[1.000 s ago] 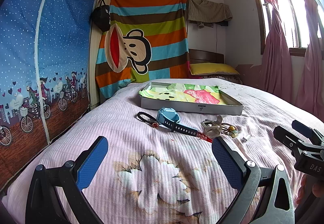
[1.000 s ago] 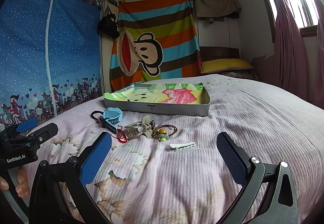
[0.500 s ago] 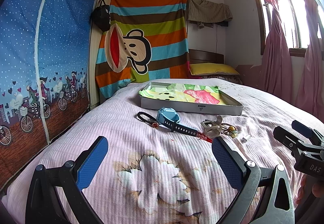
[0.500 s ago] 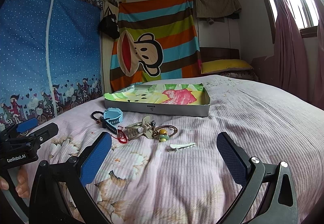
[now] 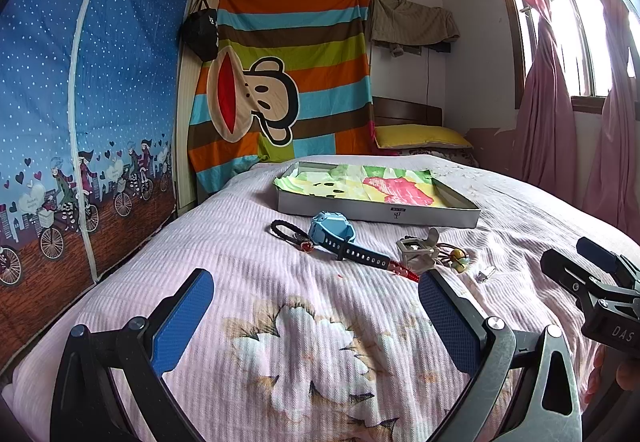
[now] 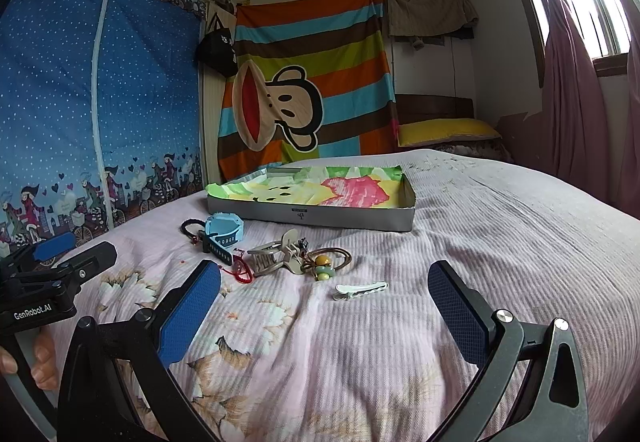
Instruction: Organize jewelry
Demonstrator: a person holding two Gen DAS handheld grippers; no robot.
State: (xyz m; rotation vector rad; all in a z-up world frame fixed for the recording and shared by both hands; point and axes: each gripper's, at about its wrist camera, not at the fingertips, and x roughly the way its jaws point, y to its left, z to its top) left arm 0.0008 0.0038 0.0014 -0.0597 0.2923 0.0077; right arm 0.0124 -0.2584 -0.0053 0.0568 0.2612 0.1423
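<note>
Both tongs stand spread wide and grip nothing: the left gripper (image 5: 316,306), with its blue textured pads, hovers low over the pink ribbed bedspread (image 5: 248,282) with its pale flower print, and the right gripper (image 6: 324,302), built the same, hangs over the same cover a little to its right, its tip also showing at the right edge of the left wrist view. Ahead of both lies a small scatter of jewelry and hair things. Farthest left is a black braided cord bracelet (image 5: 286,232) with a small red charm, and just beside it a light blue square-faced wristwatch (image 5: 332,232) whose dark perforated strap runs toward the grippers. A red string bracelet (image 6: 240,272) lies at the strap's end. Next comes a beige claw hair clip (image 6: 276,254), touching a brown elastic hair tie (image 6: 334,256) that carries yellow and green beads. Apart from that cluster, nearer the right gripper, rests a white flat snap hair clip (image 6: 360,289). Beyond all of them sits a shallow grey cardboard tray (image 6: 320,218), lined with a crumpled sheet printed in green, yellow and pink. Behind the bed hangs a striped cloth with a cartoon monkey face (image 5: 280,82).
</note>
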